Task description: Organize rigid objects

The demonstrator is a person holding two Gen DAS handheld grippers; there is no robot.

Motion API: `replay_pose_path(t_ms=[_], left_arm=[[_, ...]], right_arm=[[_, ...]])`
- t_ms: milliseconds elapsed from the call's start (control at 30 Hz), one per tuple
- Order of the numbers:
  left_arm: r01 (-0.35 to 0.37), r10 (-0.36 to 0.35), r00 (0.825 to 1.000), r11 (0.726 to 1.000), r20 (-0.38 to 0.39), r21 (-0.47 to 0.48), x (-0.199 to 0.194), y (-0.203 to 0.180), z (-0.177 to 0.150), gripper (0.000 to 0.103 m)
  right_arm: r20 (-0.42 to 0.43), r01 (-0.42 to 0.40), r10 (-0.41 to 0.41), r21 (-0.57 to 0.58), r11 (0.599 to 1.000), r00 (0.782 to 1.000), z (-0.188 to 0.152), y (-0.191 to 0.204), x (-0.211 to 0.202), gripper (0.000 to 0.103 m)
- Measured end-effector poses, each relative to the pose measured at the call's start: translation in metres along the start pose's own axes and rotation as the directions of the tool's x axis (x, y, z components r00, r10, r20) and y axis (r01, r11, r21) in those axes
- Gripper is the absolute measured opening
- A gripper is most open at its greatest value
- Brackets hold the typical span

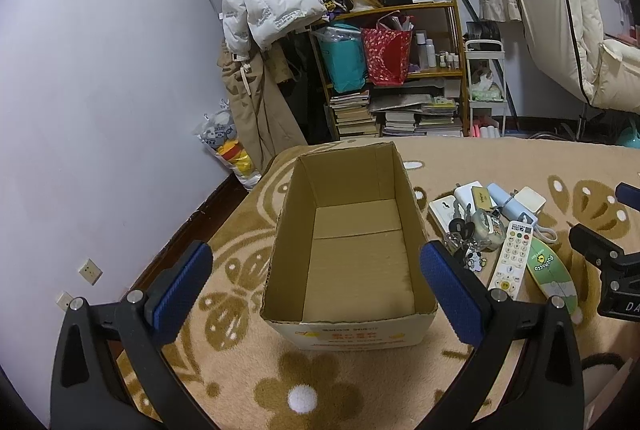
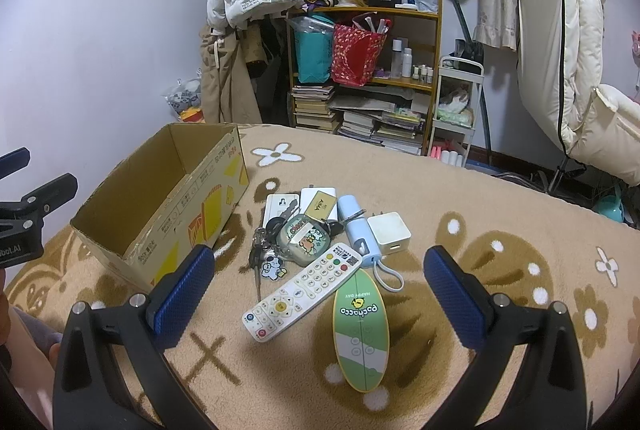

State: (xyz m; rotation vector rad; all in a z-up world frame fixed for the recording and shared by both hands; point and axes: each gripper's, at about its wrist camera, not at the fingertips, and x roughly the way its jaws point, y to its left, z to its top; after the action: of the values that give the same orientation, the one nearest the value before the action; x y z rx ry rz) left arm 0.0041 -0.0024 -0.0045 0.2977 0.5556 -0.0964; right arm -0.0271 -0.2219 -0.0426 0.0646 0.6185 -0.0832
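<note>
Left gripper (image 1: 316,278), jaws spread, frames the empty cardboard box (image 1: 280,230); right gripper (image 2: 320,290), spread, alone shows the remote (image 2: 302,292) fully.

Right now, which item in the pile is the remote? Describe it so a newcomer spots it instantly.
Find the open cardboard box on the flower-patterned blanket; the pile lies just beside it. At the pile's near edge lies the white remote, a long slim bar lying diagonally beside the green oval card, and the only thing there covered in rows of buttons.
</note>
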Motion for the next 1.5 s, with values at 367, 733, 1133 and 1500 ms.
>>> replay_pose_path(t_ms=[367,733,1133,1500], left_arm=[[-0.002,0.002,1.000,1.000,-0.006,0.001,0.002,-0.001,-0.001,0.103],[-0.009,0.009,1.000,1.000,-0.014,-0.003,0.005,-0.002,-0.003,0.103],[0.003,-0.003,1.000,1.000,-0.023,-0.015,0.006,-0.001,-0.002,0.103],[0.010,-0.016,0.996,0.998,-0.090,-0.064,0.028,0.013,0.008,0.103]], right_arm=[[-0.001,0.001,-0.001,-0.001,1.000,1.000,0.000,0.000,0.001,0.103],[-0.003,0.000,0.000,-0.006,1.000,1.000,-0.004,0.004,0.003,0.103],[-0.004,0.000,0.000,-0.005,1.000,1.000,-0.001,0.003,0.001,0.103],[-0.029,-0.005,0.005,0.012,1.000,1.000,-0.005,0.000,0.022,0.103]])
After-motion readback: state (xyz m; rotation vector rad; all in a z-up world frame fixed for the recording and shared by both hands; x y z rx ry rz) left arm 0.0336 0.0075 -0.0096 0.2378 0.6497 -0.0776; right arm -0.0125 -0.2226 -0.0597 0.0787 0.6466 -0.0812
